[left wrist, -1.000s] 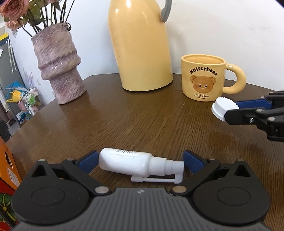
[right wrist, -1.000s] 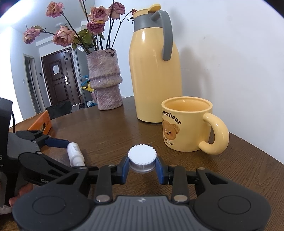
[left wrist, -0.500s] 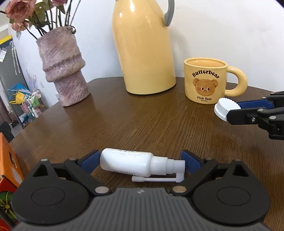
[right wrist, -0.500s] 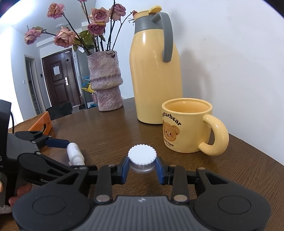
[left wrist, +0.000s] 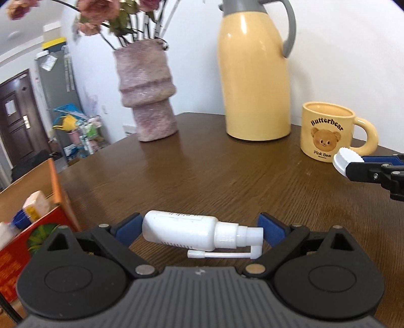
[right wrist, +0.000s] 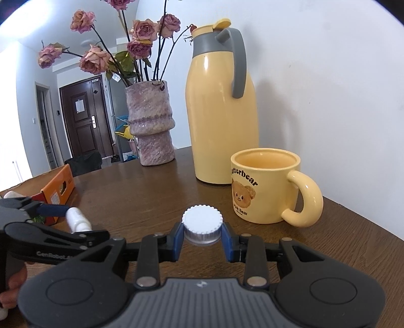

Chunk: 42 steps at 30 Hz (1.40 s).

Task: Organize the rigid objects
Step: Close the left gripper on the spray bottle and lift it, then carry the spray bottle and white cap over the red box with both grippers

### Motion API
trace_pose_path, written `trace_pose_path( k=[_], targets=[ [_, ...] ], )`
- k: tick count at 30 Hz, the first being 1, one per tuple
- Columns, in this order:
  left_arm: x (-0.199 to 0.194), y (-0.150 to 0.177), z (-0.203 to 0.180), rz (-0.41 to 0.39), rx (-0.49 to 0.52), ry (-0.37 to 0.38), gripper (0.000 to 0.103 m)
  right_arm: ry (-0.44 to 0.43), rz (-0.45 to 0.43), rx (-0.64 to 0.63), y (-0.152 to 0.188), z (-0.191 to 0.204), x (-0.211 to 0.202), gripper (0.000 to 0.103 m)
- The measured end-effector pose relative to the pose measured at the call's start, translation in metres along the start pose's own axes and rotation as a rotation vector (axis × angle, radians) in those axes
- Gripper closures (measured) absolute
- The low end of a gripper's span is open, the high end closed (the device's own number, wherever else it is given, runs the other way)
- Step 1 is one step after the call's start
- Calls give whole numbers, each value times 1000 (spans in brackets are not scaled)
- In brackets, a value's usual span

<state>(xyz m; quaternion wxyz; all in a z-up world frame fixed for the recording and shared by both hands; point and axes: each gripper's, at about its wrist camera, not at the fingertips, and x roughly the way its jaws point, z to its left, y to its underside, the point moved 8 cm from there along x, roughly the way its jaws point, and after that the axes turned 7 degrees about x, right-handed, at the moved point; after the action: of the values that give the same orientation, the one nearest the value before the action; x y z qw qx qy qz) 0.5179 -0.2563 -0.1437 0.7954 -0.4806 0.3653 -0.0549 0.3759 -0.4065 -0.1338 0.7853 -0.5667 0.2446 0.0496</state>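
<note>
L tongs (left wrist: 200, 228) clamp spray bottle (left wrist: 186, 230) lengthwise; R tongs (right wrist: 202, 233) clamp cap (right wrist: 202, 223).

flowers (left wrist: 101, 20) blurred, orange box (left wrist: 30, 227) cropped, contents indistinct

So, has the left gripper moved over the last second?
Yes. In the right wrist view the left gripper, shut on the spray bottle, has shifted left, away from the yellow mug and toward the orange box.

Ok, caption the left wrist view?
Left gripper clamps white spray bottle endwise above wooden table.
</note>
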Motion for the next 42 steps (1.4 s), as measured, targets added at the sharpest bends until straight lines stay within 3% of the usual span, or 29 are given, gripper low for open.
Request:
trace_pose_path(
  k=[15,42],
  targets=[
    [-62,29,18,-9,-98,-117,4,-54,-45,-3,9,35,-17,72],
    [-183,82,94,-36,-324,-373,4,-252,-47,-88,45,155,-63,72]
  ],
)
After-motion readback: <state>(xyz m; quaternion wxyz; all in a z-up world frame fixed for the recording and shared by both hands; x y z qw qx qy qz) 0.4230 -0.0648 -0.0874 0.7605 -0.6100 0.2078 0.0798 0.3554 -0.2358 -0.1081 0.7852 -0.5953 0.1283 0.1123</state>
